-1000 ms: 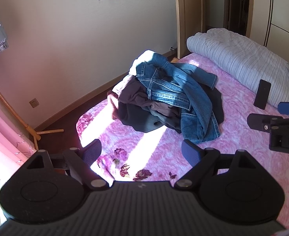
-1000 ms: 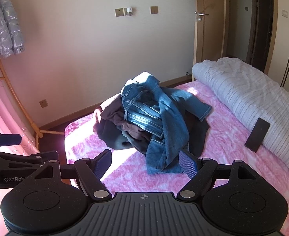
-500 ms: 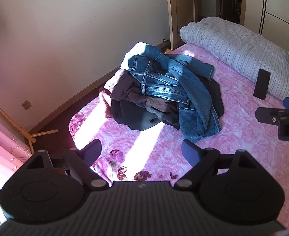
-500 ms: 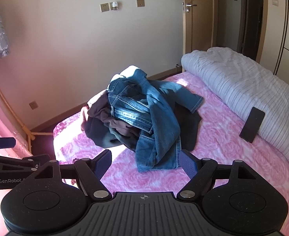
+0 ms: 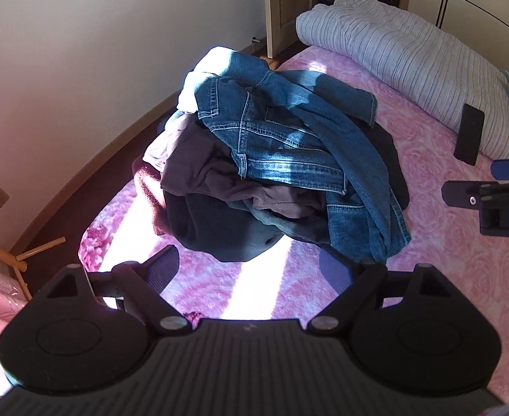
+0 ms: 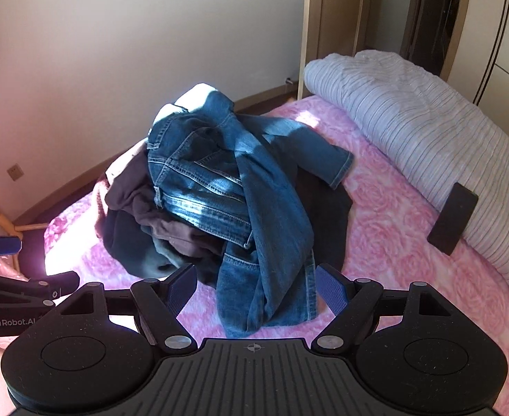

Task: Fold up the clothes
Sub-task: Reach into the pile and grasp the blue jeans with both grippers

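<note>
Clothes pile (image 6: 226,204) just beyond right gripper's (image 6: 256,287) spread fingers (image 6: 330,289).

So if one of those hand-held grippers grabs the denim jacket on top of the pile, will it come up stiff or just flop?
Probably floppy: the denim jacket drapes in soft folds over the pile of clothes, and its sleeve lies limp on the pink bedspread. It looks thick and seamed, so likely heavyish for clothing. It may drag the dark garments beneath it.
</note>
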Motion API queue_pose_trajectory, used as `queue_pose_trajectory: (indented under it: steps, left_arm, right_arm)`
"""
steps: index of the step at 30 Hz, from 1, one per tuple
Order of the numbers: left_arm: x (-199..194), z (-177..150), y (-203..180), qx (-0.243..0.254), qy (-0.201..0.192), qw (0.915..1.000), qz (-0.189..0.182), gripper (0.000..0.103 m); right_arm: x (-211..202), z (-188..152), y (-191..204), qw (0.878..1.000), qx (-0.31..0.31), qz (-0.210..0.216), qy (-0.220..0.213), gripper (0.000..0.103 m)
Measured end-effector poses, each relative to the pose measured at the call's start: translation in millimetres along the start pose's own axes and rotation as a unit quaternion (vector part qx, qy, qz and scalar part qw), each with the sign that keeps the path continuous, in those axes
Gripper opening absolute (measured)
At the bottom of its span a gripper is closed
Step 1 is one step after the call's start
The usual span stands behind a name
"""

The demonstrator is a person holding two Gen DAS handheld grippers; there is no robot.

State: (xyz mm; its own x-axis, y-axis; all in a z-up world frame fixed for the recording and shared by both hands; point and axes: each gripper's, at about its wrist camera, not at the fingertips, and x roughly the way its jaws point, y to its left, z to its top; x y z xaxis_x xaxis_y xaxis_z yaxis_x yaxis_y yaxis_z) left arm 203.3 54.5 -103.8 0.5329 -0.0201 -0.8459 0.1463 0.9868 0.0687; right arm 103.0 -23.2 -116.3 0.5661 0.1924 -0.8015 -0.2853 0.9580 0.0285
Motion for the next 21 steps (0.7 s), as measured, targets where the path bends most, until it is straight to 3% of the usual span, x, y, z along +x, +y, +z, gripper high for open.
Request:
queue_pose_trajectory:
  steps: [8, 15, 21]
  left_arm:
    - [81, 47, 51, -0.027, 0.019, 0.9980, -0.054, 0.081]
    - [157, 105, 87, -0.019, -0.035, 0.9952, -0.090, 0.081]
    - [226, 145, 98, -0.026, -0.059, 0.9914, -0.114, 0.081]
  right_arm:
    - [86, 45, 6, 0.999, -0.021, 0.042, 0.013, 0.079]
    - [176, 90, 27, 0.986, -0.163, 0.028, -0.004, 0.079]
    - [267, 114, 19, 0.972, -0.235, -0.002, 0.017, 0.079]
